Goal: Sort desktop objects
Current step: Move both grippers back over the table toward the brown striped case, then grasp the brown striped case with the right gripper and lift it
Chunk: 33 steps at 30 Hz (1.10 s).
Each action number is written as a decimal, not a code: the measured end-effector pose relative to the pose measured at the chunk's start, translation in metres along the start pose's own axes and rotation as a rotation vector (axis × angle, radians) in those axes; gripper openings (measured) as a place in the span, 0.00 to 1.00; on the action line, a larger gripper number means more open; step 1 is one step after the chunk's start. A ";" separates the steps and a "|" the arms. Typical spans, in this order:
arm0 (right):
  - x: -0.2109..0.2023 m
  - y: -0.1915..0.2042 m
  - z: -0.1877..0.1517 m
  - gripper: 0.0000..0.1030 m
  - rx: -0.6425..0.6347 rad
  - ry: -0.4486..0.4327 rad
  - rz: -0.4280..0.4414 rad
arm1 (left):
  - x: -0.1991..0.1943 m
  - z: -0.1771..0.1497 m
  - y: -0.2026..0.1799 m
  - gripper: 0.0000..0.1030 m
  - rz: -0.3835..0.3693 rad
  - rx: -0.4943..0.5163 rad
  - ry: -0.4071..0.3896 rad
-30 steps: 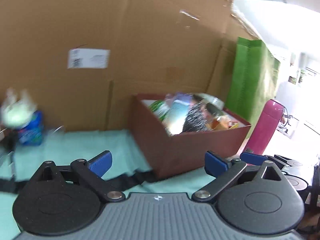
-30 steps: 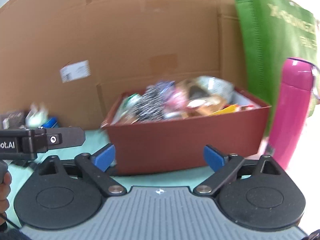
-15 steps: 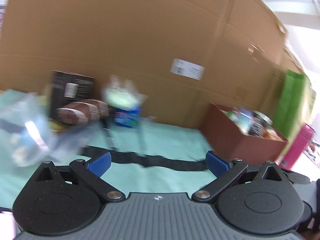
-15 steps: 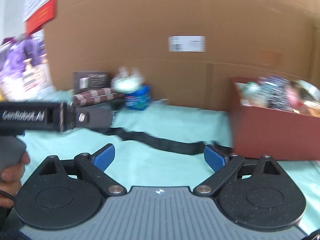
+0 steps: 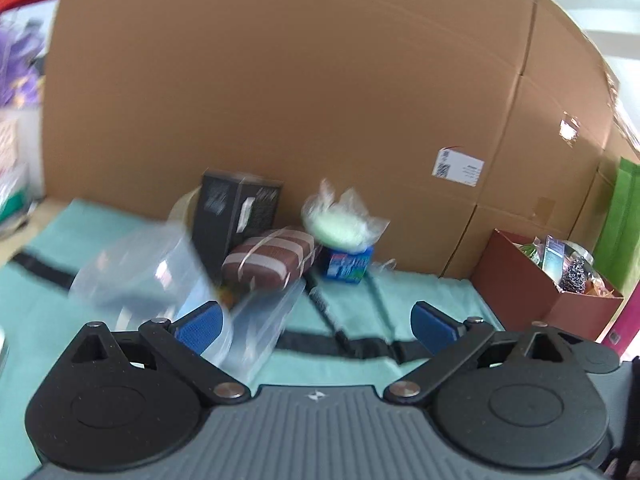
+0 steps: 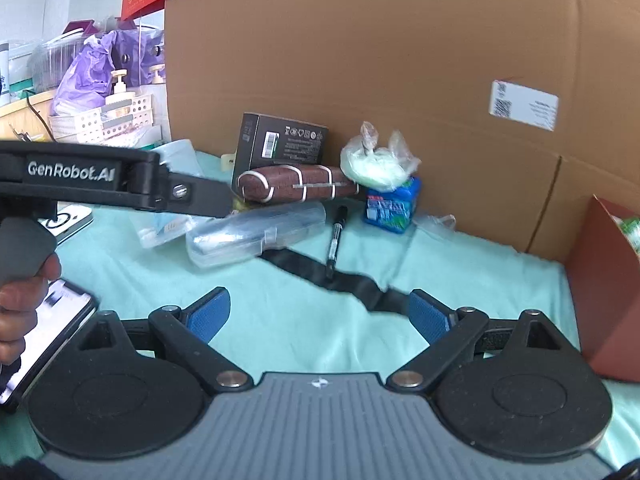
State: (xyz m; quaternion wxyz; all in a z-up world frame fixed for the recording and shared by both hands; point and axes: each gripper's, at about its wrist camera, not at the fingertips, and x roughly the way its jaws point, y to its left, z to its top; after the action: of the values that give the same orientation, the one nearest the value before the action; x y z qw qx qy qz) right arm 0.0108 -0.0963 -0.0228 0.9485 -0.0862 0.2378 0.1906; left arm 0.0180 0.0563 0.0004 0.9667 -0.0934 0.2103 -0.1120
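Both grippers are open and empty above a teal cloth. My left gripper (image 5: 316,322) faces a clear plastic case (image 5: 168,280), a brown checked pouch (image 5: 272,258), a black box (image 5: 236,208), a blue pack (image 5: 346,266) with a bagged green thing (image 5: 340,224) on it, and a black pen (image 5: 326,308). My right gripper (image 6: 318,312) sees the same heap: the case (image 6: 256,232), the pouch (image 6: 300,186), the box (image 6: 284,146), the pack (image 6: 390,206), the pen (image 6: 334,240). The dark red bin (image 5: 548,280) of sorted items stands at the right.
A tall cardboard wall (image 6: 380,60) closes the back. A black strap (image 6: 332,272) lies across the cloth. A phone (image 6: 44,340) lies at the left by the hand on the left gripper's handle (image 6: 80,180). A shelf with bags and a basket (image 6: 100,116) is at far left.
Both grippers have swung left, away from the red bin and toward the heap of objects by the cardboard wall. Both stayed open and empty.
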 end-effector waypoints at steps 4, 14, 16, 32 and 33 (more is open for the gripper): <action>0.026 -0.003 0.014 0.90 -0.018 -0.019 -0.011 | 0.030 0.019 0.000 0.99 -0.006 0.035 0.019; 0.090 -0.016 0.033 0.90 0.056 -0.043 0.076 | 0.099 0.038 0.022 0.89 0.061 0.072 0.154; 0.102 -0.015 0.036 0.89 0.046 -0.040 0.096 | 0.106 0.041 0.027 0.90 0.061 0.071 0.180; 0.133 0.001 0.045 0.59 -0.022 -0.055 0.169 | 0.123 0.034 0.029 0.41 0.016 0.079 0.327; 0.131 0.000 0.045 0.59 -0.019 -0.061 0.168 | 0.120 0.034 0.028 0.41 0.006 0.078 0.322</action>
State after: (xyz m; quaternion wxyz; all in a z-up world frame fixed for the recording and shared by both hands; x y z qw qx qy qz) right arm 0.1358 -0.0430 -0.0469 0.9352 -0.0693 0.2132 0.2743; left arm 0.1440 0.0564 -0.0222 0.9238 -0.0359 0.3582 -0.1306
